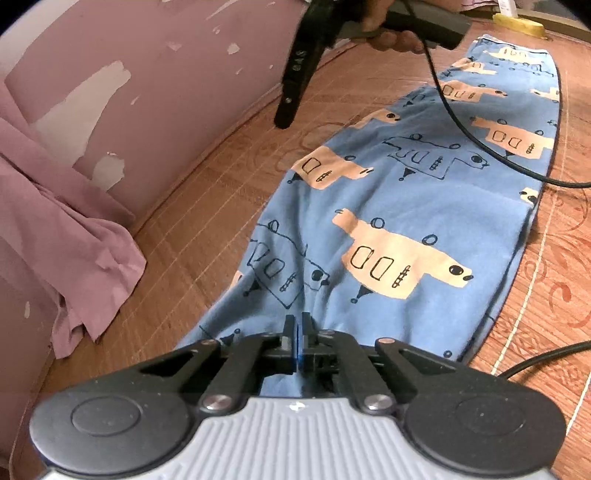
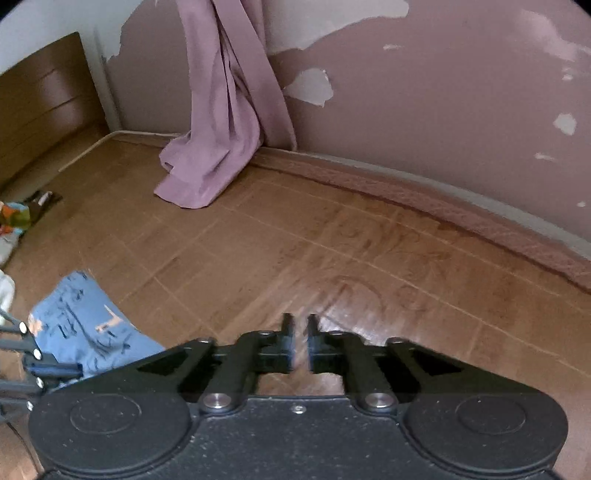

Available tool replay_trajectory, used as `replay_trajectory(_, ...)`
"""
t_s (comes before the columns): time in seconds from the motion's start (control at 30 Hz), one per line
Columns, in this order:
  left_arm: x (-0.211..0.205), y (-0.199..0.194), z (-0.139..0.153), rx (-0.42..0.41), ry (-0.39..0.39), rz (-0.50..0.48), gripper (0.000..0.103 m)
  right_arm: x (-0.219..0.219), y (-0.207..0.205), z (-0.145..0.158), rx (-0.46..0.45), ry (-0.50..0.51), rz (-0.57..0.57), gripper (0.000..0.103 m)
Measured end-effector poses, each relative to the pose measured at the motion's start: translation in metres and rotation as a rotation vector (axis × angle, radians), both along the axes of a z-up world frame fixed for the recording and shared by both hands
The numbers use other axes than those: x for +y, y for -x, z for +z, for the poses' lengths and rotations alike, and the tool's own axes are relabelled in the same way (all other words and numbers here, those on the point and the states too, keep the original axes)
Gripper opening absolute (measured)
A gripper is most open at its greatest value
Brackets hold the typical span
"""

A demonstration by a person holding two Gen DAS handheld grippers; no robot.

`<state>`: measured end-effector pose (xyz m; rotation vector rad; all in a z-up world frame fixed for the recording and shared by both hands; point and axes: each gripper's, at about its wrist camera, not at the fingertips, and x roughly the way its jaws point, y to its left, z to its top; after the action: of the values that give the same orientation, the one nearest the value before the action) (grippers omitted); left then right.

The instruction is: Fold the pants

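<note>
Bare mat [image 1: 207, 221] open toward 9 o'clock of the pants [image 1: 406, 206], running to the peeling pink wall [image 1: 166, 92]; more patterned mat toward 3 o'clock, crossed by a black cable [image 1: 461, 125]. Pink curtain [image 1: 62, 236] pooled on the mat at 9 to 10 o'clock in the left wrist view, well apart from the pants. Seen from the right wrist: wide empty mat ahead, wall at 12 to 2 o'clock, curtain at 11 o'clock.

Pants laid flat, stretching from the left gripper [image 1: 299, 326] toward 1 o'clock, far hem near a yellow object [image 1: 521, 24]. Near end bunched right at the fingertips.

Left gripper pinched closed on the blue fabric. Right gripper [image 2: 301, 325] held by a hand [image 1: 388, 22] above bare mat, fingers a narrow gap apart, gripping nothing; pants at its 8 o'clock.
</note>
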<state>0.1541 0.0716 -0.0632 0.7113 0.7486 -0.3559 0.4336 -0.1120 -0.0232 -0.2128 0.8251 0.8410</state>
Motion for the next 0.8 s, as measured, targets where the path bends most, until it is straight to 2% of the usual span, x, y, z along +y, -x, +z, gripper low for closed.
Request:
replay_trajectory(0.03, 0.001, 0.0, 0.001, 0.005, 0.002, 0.006, 0.003, -0.003, 0.007, 0.003, 0.005, -0.009, 0.023, 0.02)
replay_trajectory(0.1, 0.004, 0.0, 0.004, 0.018, 0.016, 0.029, 0.008, -0.009, 0.026, 0.007, 0.001, -0.003, 0.071, 0.037)
replay_trajectory(0.13, 0.006, 0.0, 0.005, 0.02, 0.022, 0.042, 0.014, -0.014, 0.041, 0.009, -0.011, 0.002, 0.095, 0.054)
replay_trajectory(0.17, 0.008, 0.001, 0.005, 0.014, 0.021, 0.056, 0.018, -0.017, 0.056, 0.009, -0.024, 0.01, 0.109, 0.061)
replay_trajectory(0.2, 0.01, 0.003, 0.006, 0.008, 0.021, 0.074, 0.026, -0.024, 0.072, 0.006, -0.039, 0.026, 0.117, 0.061)
replay_trajectory(0.27, 0.014, 0.004, 0.008, 0.02, 0.04, 0.111, 0.03, -0.035, 0.099, -0.008, -0.072, 0.099, 0.099, 0.062)
replay_trajectory(0.3, 0.016, 0.005, 0.01, 0.029, 0.053, 0.131, 0.033, -0.039, 0.111, -0.021, -0.094, 0.168, 0.077, 0.062)
replay_trajectory(0.33, 0.019, 0.005, 0.011, 0.034, 0.057, 0.145, 0.039, -0.045, 0.12, -0.029, -0.12, 0.198, 0.058, 0.067)
replay_trajectory(0.37, 0.02, 0.006, 0.011, 0.031, 0.049, 0.156, 0.043, -0.056, 0.128, -0.029, -0.154, 0.161, 0.016, 0.076)
replay_trajectory(0.43, 0.023, 0.007, 0.014, 0.032, 0.019, 0.162, 0.056, -0.073, 0.136, -0.028, -0.171, 0.203, -0.083, 0.077)
replay_trajectory(0.5, 0.024, 0.006, 0.019, 0.06, -0.002, 0.185, 0.061, -0.102, 0.148, -0.02, -0.168, 0.178, -0.194, 0.079)
replay_trajectory(0.57, 0.023, 0.003, 0.028, 0.088, 0.021, 0.223, 0.063, -0.134, 0.162, -0.012, -0.131, 0.138, -0.292, 0.093)
replay_trajectory(0.6, 0.02, 0.003, 0.034, 0.086, 0.044, 0.237, 0.069, -0.151, 0.172, -0.008, -0.123, 0.12, -0.35, 0.098)
replay_trajectory(0.63, 0.014, 0.003, 0.041, 0.076, 0.069, 0.24, 0.082, -0.166, 0.181, -0.005, -0.124, 0.108, -0.413, 0.102)
replay_trajectory(0.7, -0.007, 0.003, 0.054, 0.029, 0.116, 0.211, 0.1, -0.2, 0.197, -0.002, -0.107, 0.078, -0.547, 0.102)
replay_trajectory(0.8, -0.058, -0.005, 0.072, 0.0, 0.141, 0.074, 0.102, -0.243, 0.209, -0.002, -0.059, 0.014, -0.724, 0.102)
